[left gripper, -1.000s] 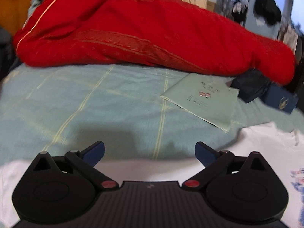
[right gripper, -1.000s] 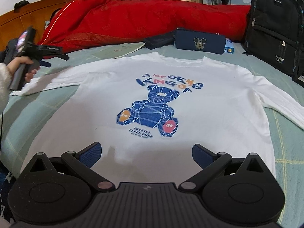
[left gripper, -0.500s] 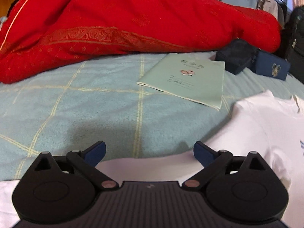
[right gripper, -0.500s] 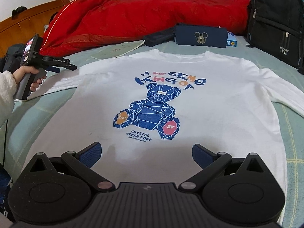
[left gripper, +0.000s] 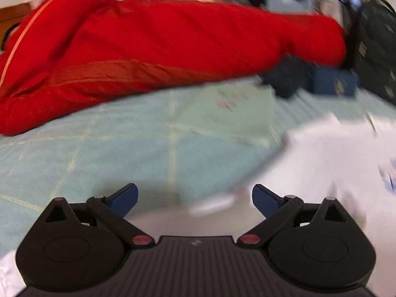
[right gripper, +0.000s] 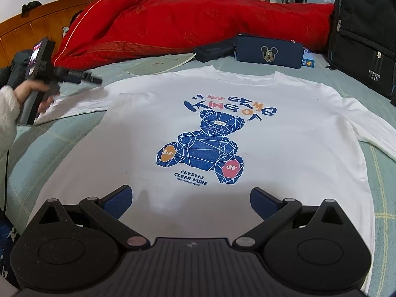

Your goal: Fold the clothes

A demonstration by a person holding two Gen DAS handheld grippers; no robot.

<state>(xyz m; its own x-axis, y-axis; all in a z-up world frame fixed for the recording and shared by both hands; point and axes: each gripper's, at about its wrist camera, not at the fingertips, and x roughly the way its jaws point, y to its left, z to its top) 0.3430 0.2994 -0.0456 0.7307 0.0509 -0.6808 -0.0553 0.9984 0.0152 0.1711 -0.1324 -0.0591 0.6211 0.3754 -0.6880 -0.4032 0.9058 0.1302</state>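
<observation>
A: Where is the shirt [right gripper: 259, 133]?

B: Spread flat on the bed [right gripper: 386, 185], print side up, just ahead of the right gripper [right gripper: 190, 199]. Its hem lies under and between those jaws; the blue bear print is straight beyond them.

A: And the right jaws?

B: Released, spread wide, nothing between the pads.

A: The left gripper [left gripper: 194, 199]?

B: Also released, jaws wide apart and empty. In the right wrist view it [right gripper: 74, 76] is held by a hand [right gripper: 34, 94] far to the left of the right jaws, over the shirt's sleeve [right gripper: 74, 105]. The left wrist view is blurred, but a white sleeve edge [left gripper: 212, 204] lies between and just below the left jaws, with the shirt body off to their right.

A: What lies beyond?

B: Ahead of the left jaws, a pale green booklet [left gripper: 230, 113] on the bed sheet, then a red quilt [left gripper: 160, 47]. Beyond the right jaws, past the collar, a navy pouch [right gripper: 269, 52] with a mouse face, and a black backpack [right gripper: 363, 32] far to their right.
</observation>
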